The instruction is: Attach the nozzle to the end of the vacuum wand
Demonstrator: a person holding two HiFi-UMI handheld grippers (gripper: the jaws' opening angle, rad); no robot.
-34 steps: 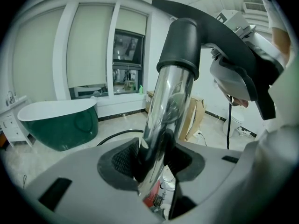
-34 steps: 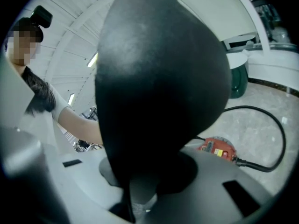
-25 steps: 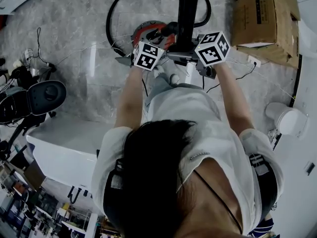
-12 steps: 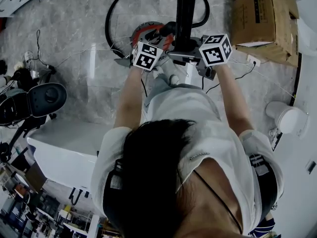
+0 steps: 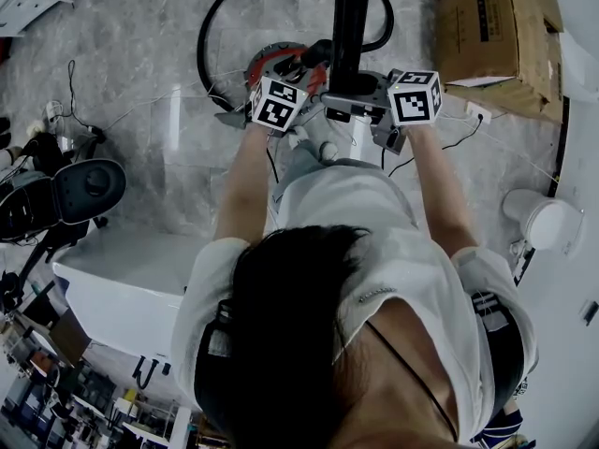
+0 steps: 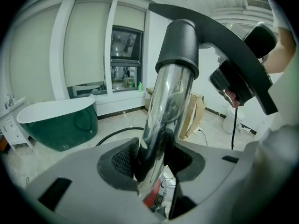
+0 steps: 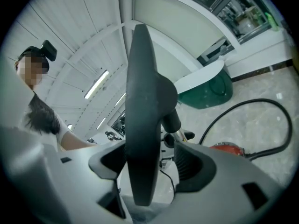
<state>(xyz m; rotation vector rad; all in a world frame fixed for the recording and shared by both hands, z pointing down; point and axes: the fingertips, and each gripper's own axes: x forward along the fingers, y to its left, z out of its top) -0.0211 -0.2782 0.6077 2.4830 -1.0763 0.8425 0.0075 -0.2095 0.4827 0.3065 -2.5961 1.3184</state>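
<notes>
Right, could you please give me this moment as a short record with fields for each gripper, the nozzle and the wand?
left gripper: shut on the chrome wand
right gripper: jaws opening, with the black nozzle between them and the pads not pressing on it
nozzle and wand: the nozzle's collar sits over the wand's end; whether it has locked cannot be told
vacuum body: red, beneath the grippers in the head view, with the black hose looping beyond it
</notes>
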